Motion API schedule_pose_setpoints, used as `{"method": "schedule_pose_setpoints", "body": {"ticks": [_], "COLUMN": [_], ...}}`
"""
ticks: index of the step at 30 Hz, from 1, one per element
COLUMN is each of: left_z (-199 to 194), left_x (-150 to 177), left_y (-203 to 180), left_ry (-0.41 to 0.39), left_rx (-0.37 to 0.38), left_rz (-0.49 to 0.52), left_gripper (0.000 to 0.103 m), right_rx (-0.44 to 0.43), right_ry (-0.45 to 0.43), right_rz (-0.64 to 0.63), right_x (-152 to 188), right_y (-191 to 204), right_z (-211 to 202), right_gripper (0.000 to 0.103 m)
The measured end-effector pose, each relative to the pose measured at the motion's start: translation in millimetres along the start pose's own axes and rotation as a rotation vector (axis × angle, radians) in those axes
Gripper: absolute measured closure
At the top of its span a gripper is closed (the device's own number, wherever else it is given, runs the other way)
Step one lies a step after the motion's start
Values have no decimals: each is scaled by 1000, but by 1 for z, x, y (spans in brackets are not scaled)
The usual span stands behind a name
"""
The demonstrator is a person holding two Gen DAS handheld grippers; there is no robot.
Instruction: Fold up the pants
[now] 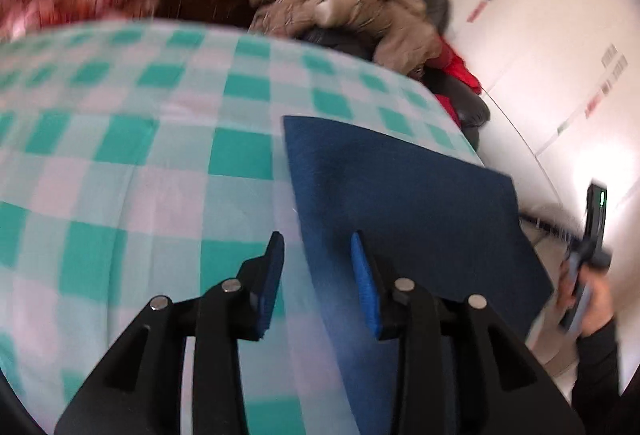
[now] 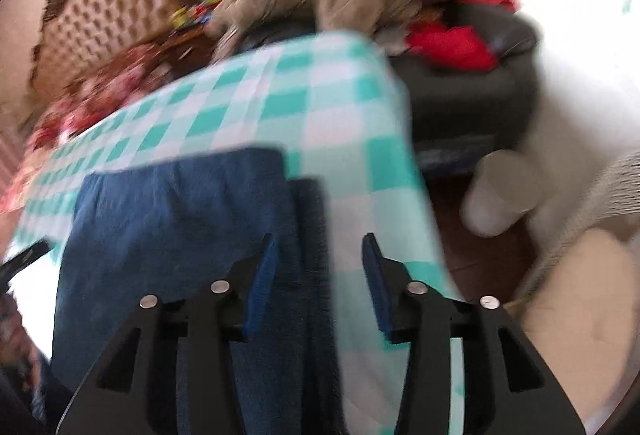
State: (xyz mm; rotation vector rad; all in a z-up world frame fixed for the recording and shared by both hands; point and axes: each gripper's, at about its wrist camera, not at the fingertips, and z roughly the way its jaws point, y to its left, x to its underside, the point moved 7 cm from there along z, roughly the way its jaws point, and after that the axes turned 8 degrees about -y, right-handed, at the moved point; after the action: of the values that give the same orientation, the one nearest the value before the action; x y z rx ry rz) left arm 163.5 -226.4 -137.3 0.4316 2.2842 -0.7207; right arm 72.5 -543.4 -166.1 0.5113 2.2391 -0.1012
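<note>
Lying flat on the checked cloth [image 1: 168, 163], the pants [image 1: 400, 203] sit folded into a neat blue slab near the table's edge. Left gripper [image 1: 318, 247] hangs over their near edge, jaws part open, nothing between. Right gripper [image 2: 320, 247] likewise gapes partway above the slab's side, pads clear of fabric. Likely both are free for the next fold.
</note>
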Motion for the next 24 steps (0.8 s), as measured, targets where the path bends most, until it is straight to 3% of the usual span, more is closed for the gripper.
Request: {"method": "schedule_pose_setpoints", "body": {"ticks": [2, 3, 4, 6, 9, 11, 12, 14, 17, 19, 20, 22, 24], "left_z": [-19, -25, -29, -27, -11, 1, 7, 14, 5, -5, -3, 9, 23], "left_x": [12, 18, 23, 35, 48, 59, 67, 77, 64, 37, 21, 3, -8], "left_y": [-24, -37, -48, -77, -93, -95, -92, -89, -91, -105, -115, -128, -145], "left_ry": [-25, -45, -62, -62, -5, 46, 73, 114, 48, -80, -102, -78, -83], "left_rx": [-17, -46, -68, -38, -44, -51, -81, -100, -117, -187, -185, -150, -121], "left_rz": [101, 172, 226, 312, 327, 312, 321, 347, 356, 434, 438, 427, 492], "left_gripper": [67, 67, 67, 67, 67, 55, 43, 39, 37, 14, 11, 8, 8], "right_rx": [95, 130, 154, 162, 157, 174, 171, 179, 187, 195, 198, 201, 194], "right_ry": [-86, -149, -199, -235, -209, -148, -103, -60, -54, -45, -40, -32, -24], "right_rz": [-58, -101, -120, -115, -101, -68, -43, -29, -37, -47, -45, -44, -37], "right_x": [-7, -8, -7, 4, 31, 47, 57, 70, 80, 81, 81, 82, 84], "right_y": [6, 18, 30, 54, 85, 88, 89, 88, 89, 89, 90, 89, 89], "right_z": [-32, -53, -69, -82, -71, -56, -47, -37, -32, -30, -28, -28, -25], "right_gripper": [52, 45, 31, 24, 24, 24, 24, 25, 24, 24, 24, 24, 24]}}
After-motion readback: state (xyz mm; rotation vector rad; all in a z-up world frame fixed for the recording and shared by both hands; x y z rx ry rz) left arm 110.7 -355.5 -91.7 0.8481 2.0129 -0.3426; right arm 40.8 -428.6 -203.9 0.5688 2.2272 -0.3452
